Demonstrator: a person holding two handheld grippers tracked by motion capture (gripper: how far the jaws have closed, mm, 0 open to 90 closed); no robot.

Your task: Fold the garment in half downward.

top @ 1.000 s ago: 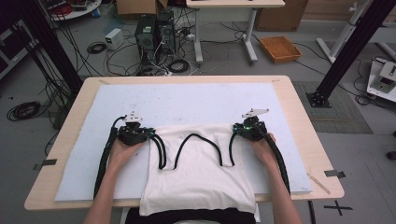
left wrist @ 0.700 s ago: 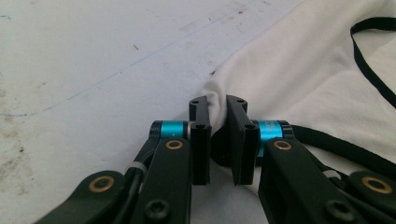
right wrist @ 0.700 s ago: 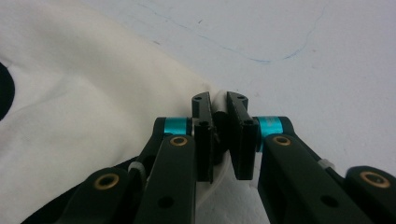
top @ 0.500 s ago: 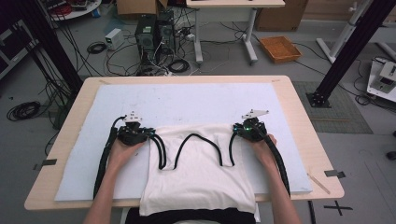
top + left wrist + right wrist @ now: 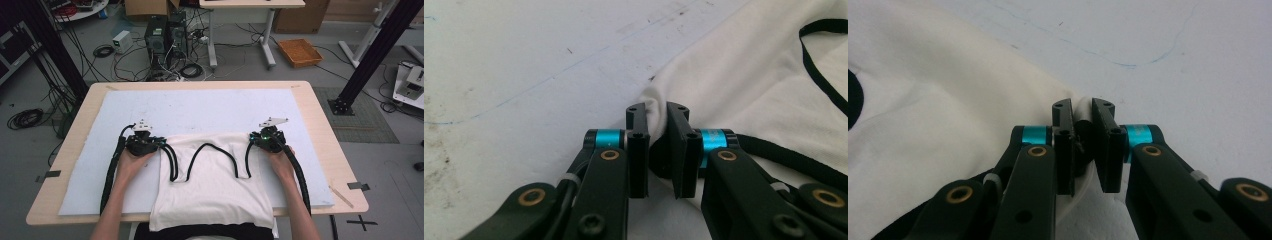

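Holding one white top (image 5: 212,185), flat on the mat (image 5: 200,107) at the near edge, we pinch its far corners with left gripper (image 5: 146,145) and right gripper (image 5: 265,138); folding not yet begun.

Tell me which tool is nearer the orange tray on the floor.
Right. The right tool grips the white garment's corner on the side of the orange tray; the left tool grips the opposite corner, farther away.

Right gripper (image 5: 1082,112) fingers pinched on the white garment's (image 5: 948,100) edge (bunched cloth between them), over white mat (image 5: 1173,45).
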